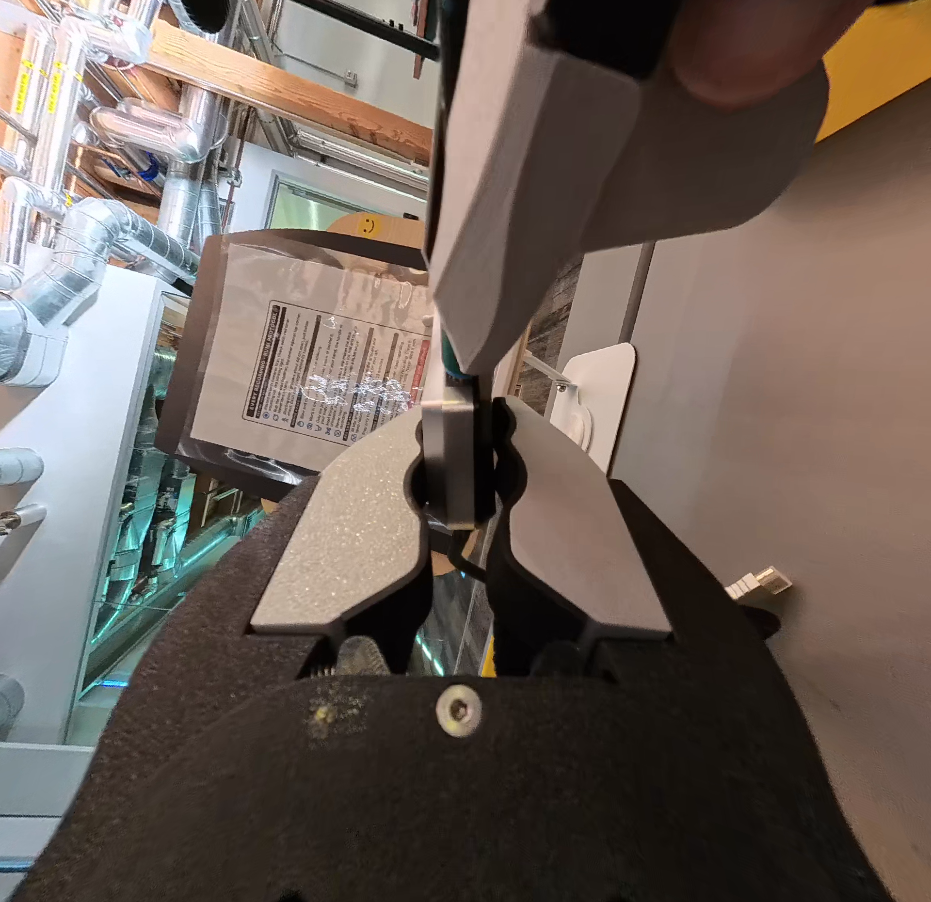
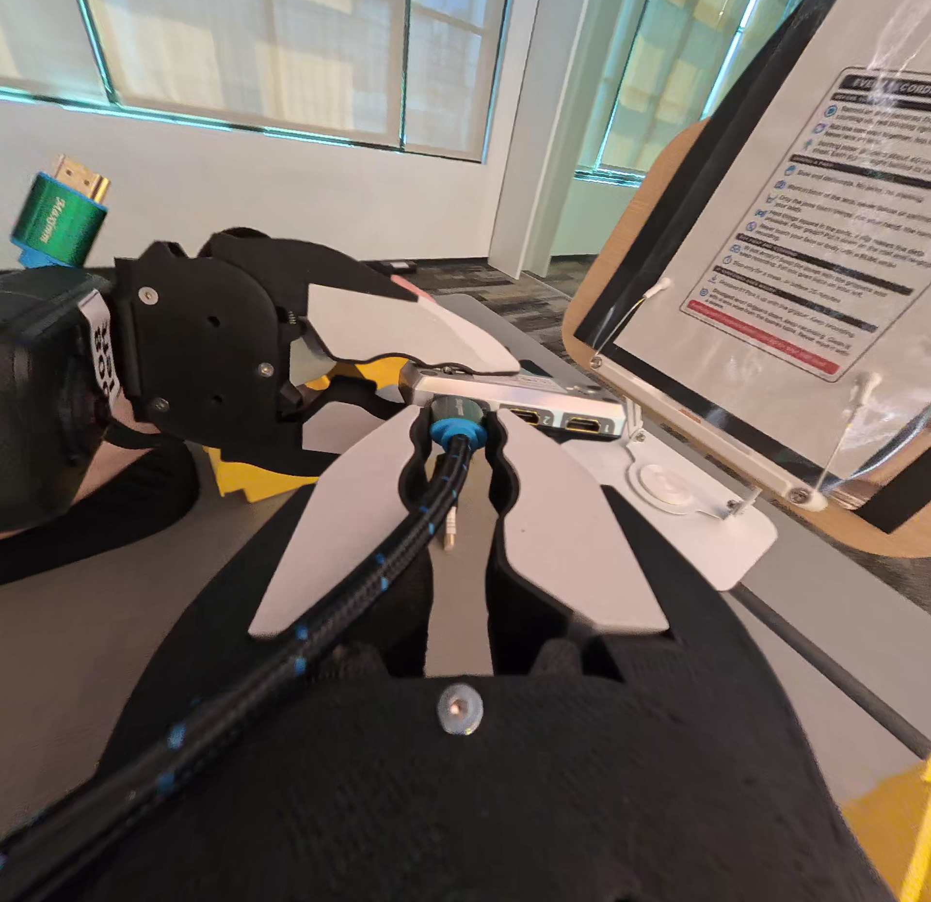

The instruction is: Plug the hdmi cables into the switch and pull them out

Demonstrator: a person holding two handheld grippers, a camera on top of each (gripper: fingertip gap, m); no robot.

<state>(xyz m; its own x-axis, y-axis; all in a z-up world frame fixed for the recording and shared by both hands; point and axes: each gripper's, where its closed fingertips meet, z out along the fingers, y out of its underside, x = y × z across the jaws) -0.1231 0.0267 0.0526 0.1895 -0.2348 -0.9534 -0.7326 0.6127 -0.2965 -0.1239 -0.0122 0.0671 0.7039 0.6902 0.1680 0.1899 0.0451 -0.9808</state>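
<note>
at the far left of the right wrist view a green hdmi plug [image 2: 59, 218] with a gold tip sticks up above the left tongs' body, loose and not in either grip. if its cable drags across as the hands move, it could tug things out of line.

next along, the left tongs [image 2: 453, 374] are clamped on the switch [image 2: 509, 392], a slim silver box held off the bench [image 2: 126, 591] by one end only; in the left wrist view the left tongs [image 1: 461, 467] pinch its narrow edge [image 1: 450, 462]. that end-only hold looks like the weak spot: any sideways push at the ports could twist the box in the pads or lever it out.

in the middle, the right tongs [image 2: 456, 437] are closed around the blue collar of the braided cable's plug [image 2: 456, 414], which sits in the port nearest the left tongs. how deep it is seated cannot be told. a pull or push off the port's axis would likely bind the plug or strain the port, and a grip on the collar alone may slide onto the braided cable [image 2: 403, 540].

to the right of the right tongs two ports [image 2: 554, 419] stand empty, and beyond them a white stand [image 2: 705, 540] carries a sleeved sheet [image 2: 786, 223]; the switch's free end is near it and could knock it.
</note>
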